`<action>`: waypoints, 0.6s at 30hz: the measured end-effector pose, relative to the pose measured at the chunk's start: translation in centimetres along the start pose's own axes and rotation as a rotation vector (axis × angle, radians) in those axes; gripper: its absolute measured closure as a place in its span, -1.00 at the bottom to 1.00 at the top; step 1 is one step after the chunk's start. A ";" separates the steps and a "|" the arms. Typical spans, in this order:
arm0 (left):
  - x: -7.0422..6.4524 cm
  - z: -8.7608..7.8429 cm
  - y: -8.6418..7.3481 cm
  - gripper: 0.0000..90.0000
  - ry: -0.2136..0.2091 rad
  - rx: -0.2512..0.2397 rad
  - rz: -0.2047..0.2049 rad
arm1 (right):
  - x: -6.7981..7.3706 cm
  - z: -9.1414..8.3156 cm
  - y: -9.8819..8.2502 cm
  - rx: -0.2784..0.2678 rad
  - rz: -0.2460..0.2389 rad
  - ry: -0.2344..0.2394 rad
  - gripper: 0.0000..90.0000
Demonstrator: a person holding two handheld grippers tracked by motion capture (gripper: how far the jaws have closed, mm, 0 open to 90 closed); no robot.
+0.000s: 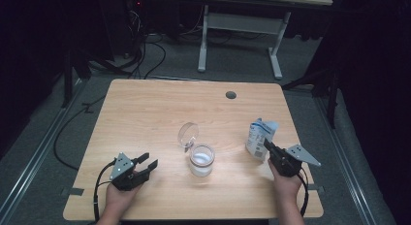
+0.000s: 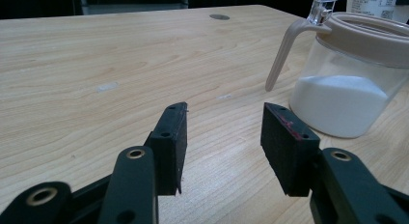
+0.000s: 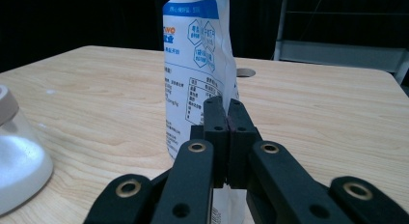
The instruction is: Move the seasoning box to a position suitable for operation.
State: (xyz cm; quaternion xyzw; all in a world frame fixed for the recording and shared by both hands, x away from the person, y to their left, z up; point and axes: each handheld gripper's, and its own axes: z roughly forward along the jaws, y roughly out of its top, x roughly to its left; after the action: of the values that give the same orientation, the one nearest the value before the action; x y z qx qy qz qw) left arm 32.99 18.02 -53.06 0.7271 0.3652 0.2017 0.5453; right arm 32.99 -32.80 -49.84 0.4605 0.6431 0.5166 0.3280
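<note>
I hold my right gripper at about four o'clock on the wooden table, and its jaws are clamped tight on the edge of a white and blue bag. In the right gripper view the two black jaws meet with only the thin bag wall pinched between them, and the bag stands upright, rising above the pads with its printed panels facing left. The bag sits near the table's right edge, at about three o'clock from the jar.

The jar stands near the middle of the table, a clear container holding white powder in its lower part. Its clear round lid is flipped up at the jar's eleven o'clock, tilted on its hinge.

My left gripper rests at about eight o'clock on the table, near the front edge, well apart from the jar. Its jaws stand apart with nothing between them; in the left gripper view I see bare wood through the gap. From there the jar shows at two o'clock with its beige rim and a beige latch hanging down its side.

A small round hole lies in the tabletop at one o'clock, near the far edge.
</note>
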 end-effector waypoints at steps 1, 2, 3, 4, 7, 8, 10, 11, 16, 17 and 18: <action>0.0 0.0 0.0 0.16 -0.001 0.003 0.006 | 0.1 -0.1 0.0 0.000 -0.006 -0.003 0.99; -0.1 0.0 0.0 0.16 -0.001 0.000 0.008 | 0.1 -0.2 -0.1 0.001 -0.006 -0.004 0.99; -0.1 0.0 0.0 0.16 -0.001 0.000 0.009 | 0.1 -0.2 -0.1 0.001 -0.013 -0.006 0.99; -0.1 0.0 0.0 0.16 -0.002 0.002 0.013 | 0.2 -0.3 -0.1 0.001 -0.009 -0.006 0.98; -0.1 0.0 0.0 0.16 -0.002 0.002 0.014 | 0.3 -0.4 -0.1 0.004 -0.017 -0.012 0.98; -0.1 -0.1 0.0 0.16 -0.001 0.003 0.015 | 0.3 -0.4 -0.1 0.006 -0.018 -0.014 0.97; -0.1 -0.1 0.0 0.16 -0.001 0.003 0.016 | 0.3 -0.4 -0.1 0.009 -0.022 -0.017 0.96; -0.1 0.0 0.0 0.16 -0.001 0.003 0.016 | 0.3 -0.4 -0.1 0.011 -0.026 -0.017 0.96; -0.1 0.0 0.0 0.16 0.000 0.002 0.017 | 0.4 -0.4 -0.1 0.010 -0.028 -0.017 0.93; -0.1 0.0 0.0 0.16 0.000 0.002 0.016 | 0.4 -0.3 -0.1 0.010 -0.028 -0.018 0.92; -0.1 0.0 0.0 0.16 0.000 0.002 0.016 | 0.4 -0.3 -0.1 0.011 -0.027 -0.019 0.91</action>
State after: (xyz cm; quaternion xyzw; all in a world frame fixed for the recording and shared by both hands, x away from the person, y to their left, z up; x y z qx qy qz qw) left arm 32.89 17.96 -53.04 0.7305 0.3595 0.2055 0.5430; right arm 32.51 -32.58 -49.86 0.4581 0.6490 0.5043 0.3385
